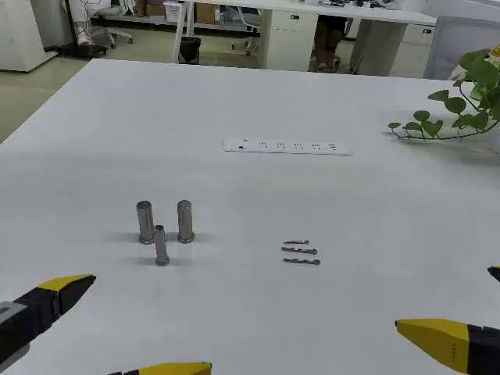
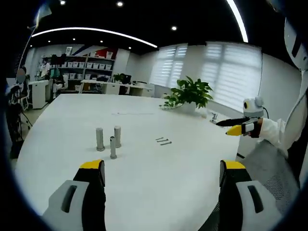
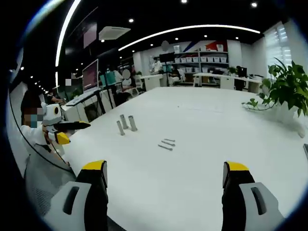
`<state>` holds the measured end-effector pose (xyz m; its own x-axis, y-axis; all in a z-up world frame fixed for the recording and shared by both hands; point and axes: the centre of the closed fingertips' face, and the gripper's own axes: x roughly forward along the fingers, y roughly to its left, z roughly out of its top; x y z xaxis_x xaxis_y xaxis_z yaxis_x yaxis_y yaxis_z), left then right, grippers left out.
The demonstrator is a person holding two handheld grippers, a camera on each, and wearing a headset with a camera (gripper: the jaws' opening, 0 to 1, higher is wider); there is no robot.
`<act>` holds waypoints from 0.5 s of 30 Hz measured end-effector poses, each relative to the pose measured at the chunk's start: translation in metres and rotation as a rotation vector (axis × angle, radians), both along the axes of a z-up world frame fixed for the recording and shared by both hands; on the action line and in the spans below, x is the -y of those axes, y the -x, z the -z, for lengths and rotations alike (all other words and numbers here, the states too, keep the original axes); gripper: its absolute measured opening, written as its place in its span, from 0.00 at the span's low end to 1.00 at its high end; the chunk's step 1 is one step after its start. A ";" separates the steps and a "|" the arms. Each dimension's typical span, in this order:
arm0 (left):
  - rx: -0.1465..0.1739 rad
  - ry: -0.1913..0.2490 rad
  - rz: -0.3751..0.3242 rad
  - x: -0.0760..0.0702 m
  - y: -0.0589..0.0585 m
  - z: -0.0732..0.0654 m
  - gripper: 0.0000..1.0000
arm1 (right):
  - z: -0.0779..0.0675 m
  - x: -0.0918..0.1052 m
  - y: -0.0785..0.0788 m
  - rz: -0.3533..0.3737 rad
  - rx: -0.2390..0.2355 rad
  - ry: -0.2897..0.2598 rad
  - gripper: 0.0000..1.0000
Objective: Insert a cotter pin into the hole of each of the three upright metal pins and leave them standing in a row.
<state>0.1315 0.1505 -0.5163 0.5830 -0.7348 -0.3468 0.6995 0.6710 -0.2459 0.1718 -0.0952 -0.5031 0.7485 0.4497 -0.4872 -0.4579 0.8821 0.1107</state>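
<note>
On the white desk (image 1: 250,101), a little toward 9 o'clock from its middle in your head view, the three metal pins (image 1: 161,246) stand upright in a tight triangle. Two are side by side at the back, and the third is just in front of the gap between them. The three cotter pins (image 1: 301,251) lie flat at 3 o'clock from that cluster, side by side, well apart from the metal pins.

At 12 o'clock, farther up the desk, lies a white power strip (image 1: 287,146). A leafy plant (image 1: 461,101) sits at 2 o'clock near the desk's far edge.

Your left tool (image 2: 162,168) hangs over the near part of the desk at 7 o'clock, its jaws spread wide with nothing between them. Your right tool (image 3: 163,168) hangs at 5 o'clock, jaws likewise wide apart and holding nothing. Both tools are well short of the metal pins and the cotter pins.
</note>
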 end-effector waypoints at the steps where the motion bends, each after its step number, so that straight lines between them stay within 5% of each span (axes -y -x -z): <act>1: -0.004 0.001 0.002 0.000 0.001 0.000 0.99 | 0.000 0.000 0.000 0.000 0.001 -0.001 0.98; 15: -0.025 -0.044 0.026 0.000 0.004 0.008 0.99 | 0.000 0.001 0.000 0.006 -0.004 0.004 0.98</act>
<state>0.1271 0.1508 -0.5240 0.5546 -0.7334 -0.3932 0.7107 0.6632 -0.2346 0.1722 -0.0964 -0.5034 0.7490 0.4434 -0.4924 -0.4522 0.8852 0.1092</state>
